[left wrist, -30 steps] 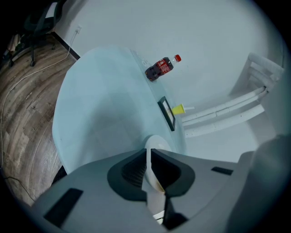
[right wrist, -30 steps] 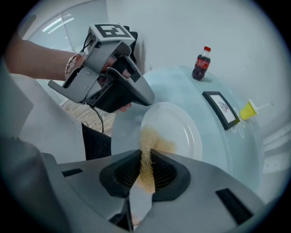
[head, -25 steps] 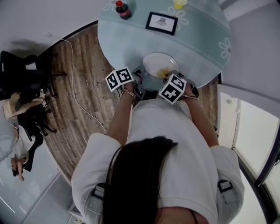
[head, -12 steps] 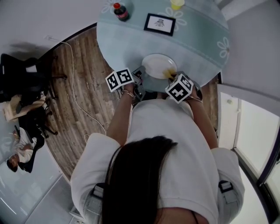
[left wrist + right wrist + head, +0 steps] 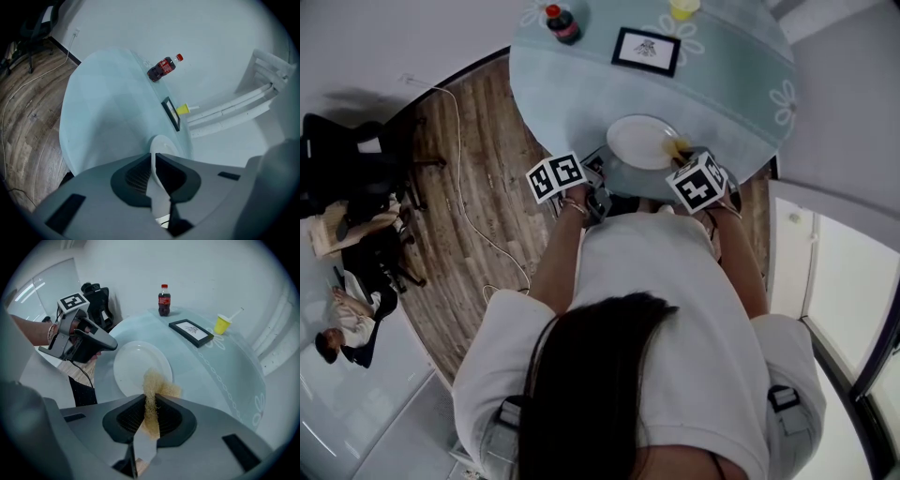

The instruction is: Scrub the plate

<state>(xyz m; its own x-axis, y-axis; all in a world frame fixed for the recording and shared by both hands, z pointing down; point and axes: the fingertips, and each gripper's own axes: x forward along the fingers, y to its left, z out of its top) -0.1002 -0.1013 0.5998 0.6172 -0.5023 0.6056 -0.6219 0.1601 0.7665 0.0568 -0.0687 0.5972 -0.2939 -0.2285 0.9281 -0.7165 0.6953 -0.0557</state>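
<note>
**Scrubbing under way at the plate's near edge**

The right gripper (image 5: 151,401) is clamped on a tan fibrous scrubber (image 5: 158,383), whose tuft rests on the near edge of the white plate (image 5: 136,363). The left gripper (image 5: 153,158) pinches the plate's rim, steadying it on the pale blue table (image 5: 215,376). No dirt shows, so I judge the scrub begun, with much of the face perhaps left to cover. Beyond stand a picture frame (image 5: 191,332), a yellow cup (image 5: 221,324) and a bottle (image 5: 164,300).
</note>
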